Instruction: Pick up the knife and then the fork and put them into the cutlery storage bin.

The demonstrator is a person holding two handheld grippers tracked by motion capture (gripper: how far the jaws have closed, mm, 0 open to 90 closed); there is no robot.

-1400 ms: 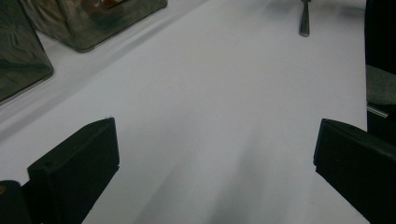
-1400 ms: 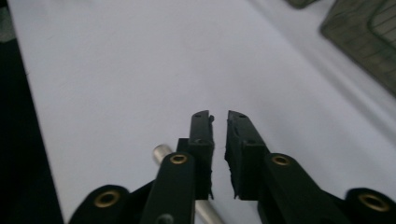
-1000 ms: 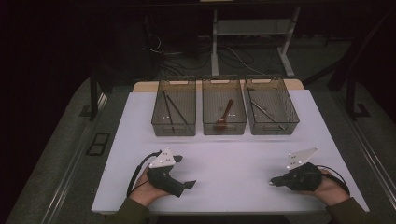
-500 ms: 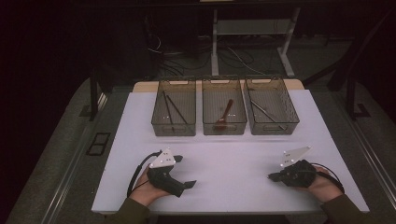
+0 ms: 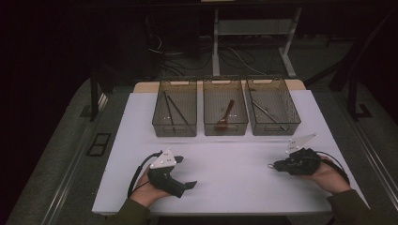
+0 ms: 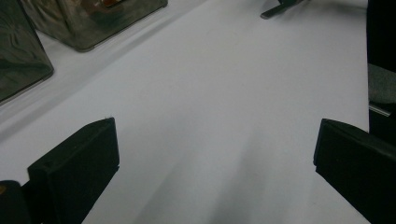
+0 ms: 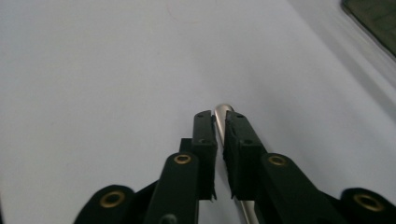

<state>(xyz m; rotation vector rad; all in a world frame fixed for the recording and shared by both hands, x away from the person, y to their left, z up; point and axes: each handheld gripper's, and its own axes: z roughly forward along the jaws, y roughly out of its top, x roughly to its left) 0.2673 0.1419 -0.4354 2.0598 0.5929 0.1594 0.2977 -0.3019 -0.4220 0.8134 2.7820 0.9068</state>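
Jaws of right gripper parting around a metal rod

Right gripper, black and two-jawed, sits low over the white table top at the near right, held in the person's right hand; its jaws stand narrow and have just been opening; a slim, silvery metal rod with a rounded end lies between them, its tip showing just past the pads; a thin gap is visible on each side of it, so the pads do not appear to press on it; whether the rod rests on the table cannot be told.

Left gripper, black, with a grey three-cornered plate on top, rests at the near left in the left hand; its jaws stand wide apart with only bare table between them.

Three clear, smoke-tinted plastic bins stand side by side at the far edge, well apart from both grippers: left bin holds thin dark sticks; middle bin holds a reddish-brown utensil; right bin holds slender metal pieces.
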